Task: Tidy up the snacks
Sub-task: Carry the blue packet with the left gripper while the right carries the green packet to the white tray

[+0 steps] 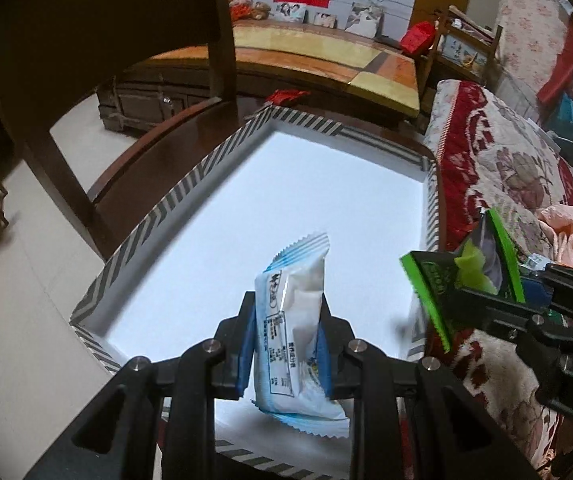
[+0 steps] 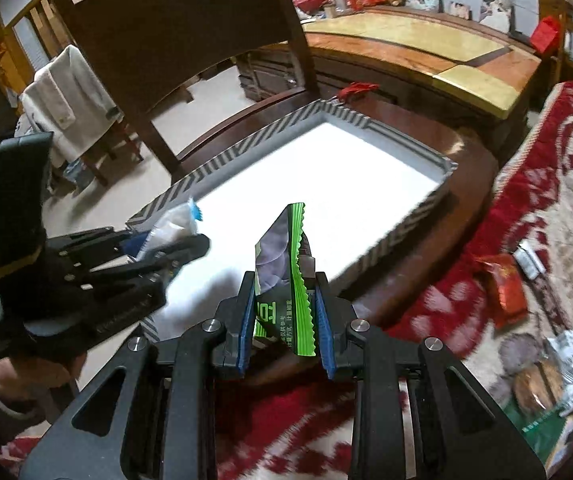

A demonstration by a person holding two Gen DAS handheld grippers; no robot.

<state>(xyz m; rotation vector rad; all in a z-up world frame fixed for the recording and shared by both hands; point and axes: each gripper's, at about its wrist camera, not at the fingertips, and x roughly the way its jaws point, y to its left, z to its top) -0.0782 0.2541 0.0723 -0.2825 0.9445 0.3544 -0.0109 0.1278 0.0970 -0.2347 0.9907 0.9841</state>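
I'm seeing a white-and-blue snack packet (image 1: 298,332), a green-and-black snack packet (image 2: 286,280), and black grippers with blue pads (image 1: 246,344). The tray (image 1: 190,184) is showing a white floor and grey-and-white chevron-striped rim, beside a red floral blanket (image 1: 498,168).

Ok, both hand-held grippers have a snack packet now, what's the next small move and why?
Probably lower the left hand-held gripper a little and open it. Its white and blue packet already hangs over the white floor of the striped-rim tray, which looks bare. The right hand-held gripper holds the green packet near the tray's near edge, beside the red patterned cloth, so it needs more travel first.
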